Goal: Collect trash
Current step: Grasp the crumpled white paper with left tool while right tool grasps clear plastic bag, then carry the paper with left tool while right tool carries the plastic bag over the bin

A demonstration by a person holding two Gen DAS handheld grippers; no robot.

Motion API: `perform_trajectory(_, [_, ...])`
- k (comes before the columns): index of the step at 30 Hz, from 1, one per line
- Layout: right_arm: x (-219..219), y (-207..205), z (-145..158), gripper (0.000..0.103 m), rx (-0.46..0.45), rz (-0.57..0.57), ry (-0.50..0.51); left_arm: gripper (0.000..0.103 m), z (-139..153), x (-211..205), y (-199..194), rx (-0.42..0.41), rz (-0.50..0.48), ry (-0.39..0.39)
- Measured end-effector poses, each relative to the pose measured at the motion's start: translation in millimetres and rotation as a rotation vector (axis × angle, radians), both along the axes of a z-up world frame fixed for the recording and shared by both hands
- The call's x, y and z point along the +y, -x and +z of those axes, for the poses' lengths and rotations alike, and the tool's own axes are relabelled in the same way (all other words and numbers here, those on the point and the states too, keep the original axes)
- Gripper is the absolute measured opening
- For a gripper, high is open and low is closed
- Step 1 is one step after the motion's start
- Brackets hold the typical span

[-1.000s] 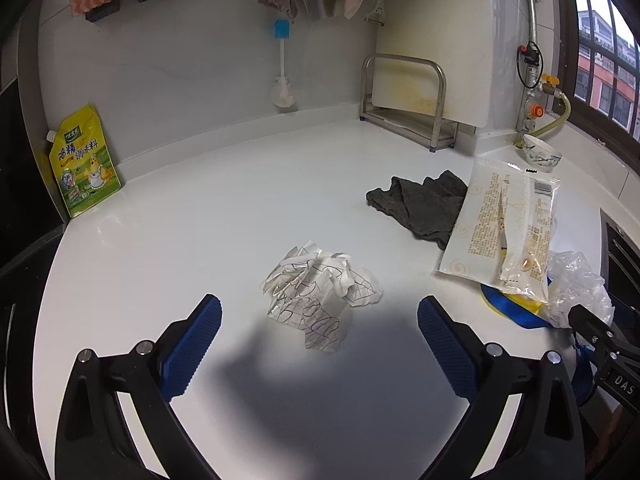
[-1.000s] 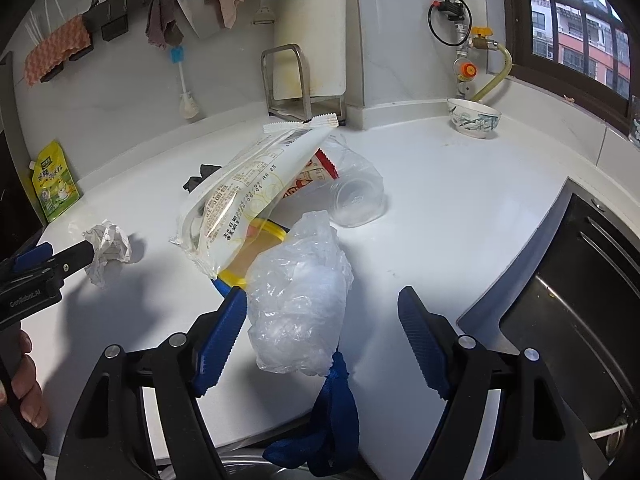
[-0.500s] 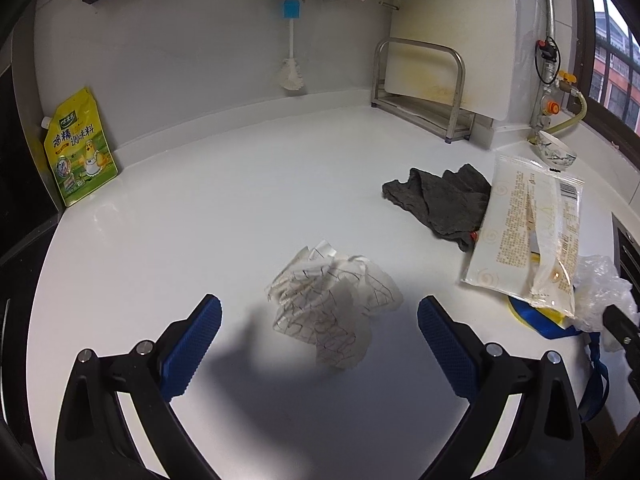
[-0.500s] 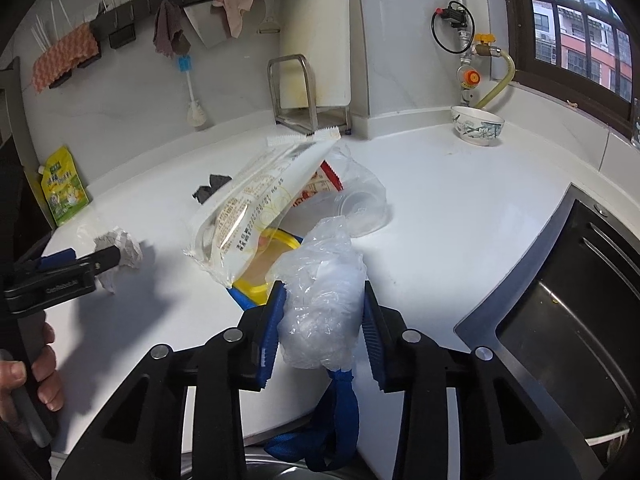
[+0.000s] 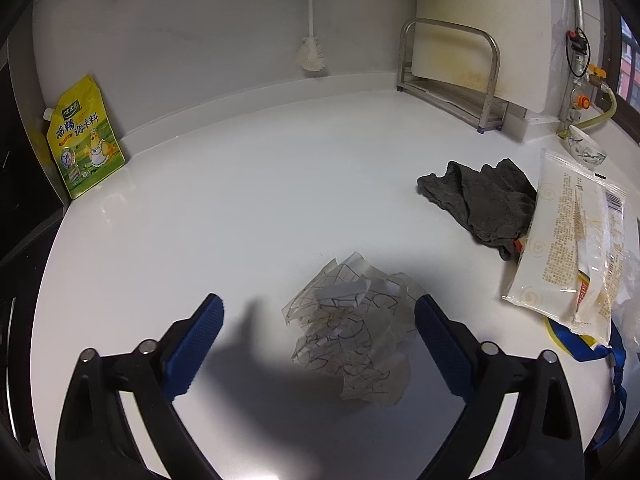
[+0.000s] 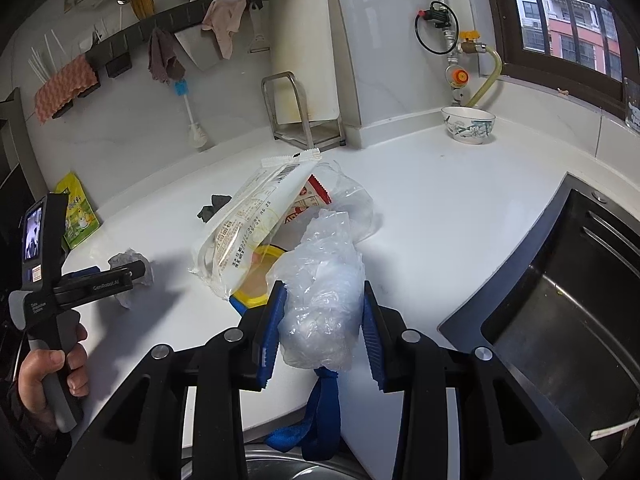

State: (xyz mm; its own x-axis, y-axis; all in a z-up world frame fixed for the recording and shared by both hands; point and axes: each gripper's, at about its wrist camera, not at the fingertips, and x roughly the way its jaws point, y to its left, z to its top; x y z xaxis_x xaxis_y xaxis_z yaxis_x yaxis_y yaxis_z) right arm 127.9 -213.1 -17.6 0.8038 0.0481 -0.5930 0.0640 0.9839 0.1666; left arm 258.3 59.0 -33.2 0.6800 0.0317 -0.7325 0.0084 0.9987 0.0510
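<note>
1. Left wrist view: the left gripper (image 5: 316, 320) now sits lower and nearer the crumpled paper (image 5: 352, 336) than a second ago. The ball, which lay ahead of the fingertips then, lies between the two blue pads, closer to the right one, with a gap to the left one. The jaws, fully spread a moment ago, are closing, but neither pad presses on the paper, which rests on the white table (image 5: 240, 208). I judge the grasp is about to happen, not made.

2. Same view, right edge: the noodle packet (image 5: 572, 256) leans over the grey cloth (image 5: 488, 204) and a yellow-and-blue thing. Relative to the cloth it looks unmoved; only the camera has shifted.

3. Right wrist view: the bigger change is here. The right gripper (image 6: 324, 320), wide apart a second ago, is pinching the clear plastic bag (image 6: 324, 292) from both sides, pads pressed into the crinkled film. The bag seems raised a little off the table, with a blue strap (image 6: 320, 416) hanging below it.

4. Same view, left side: a hand (image 6: 52, 376) holds the left gripper's handle, its tip over the paper ball.

5. For the task: one piece of trash is secured and a second is nearly taken; the noodle packet remains on the table.
</note>
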Motion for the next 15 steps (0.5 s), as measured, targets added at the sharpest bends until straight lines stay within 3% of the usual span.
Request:
perform_trajectory(1, [0, 1, 0, 0.036, 0.001, 0.000, -0.004, 0.078, -1, -1, -1, 0.006, -0.006, -0.002])
perform_trajectory(3, [-1, 2, 0, 0.036, 0.001, 0.000, -0.009, 0.058, -4, -2, -2, 0.027, -0.014, -0.003])
perform_trajectory(10, [2, 7, 1, 0.036, 0.002, 0.009, -0.009, 0.045, -1, 1, 7, 0.007, -0.020, 0.036])
perform_trajectory(15, [5, 14, 1, 0.036, 0.004, 0.010, -0.007, 0.045, 22, -3, 37, -0.093, -0.019, -0.007])
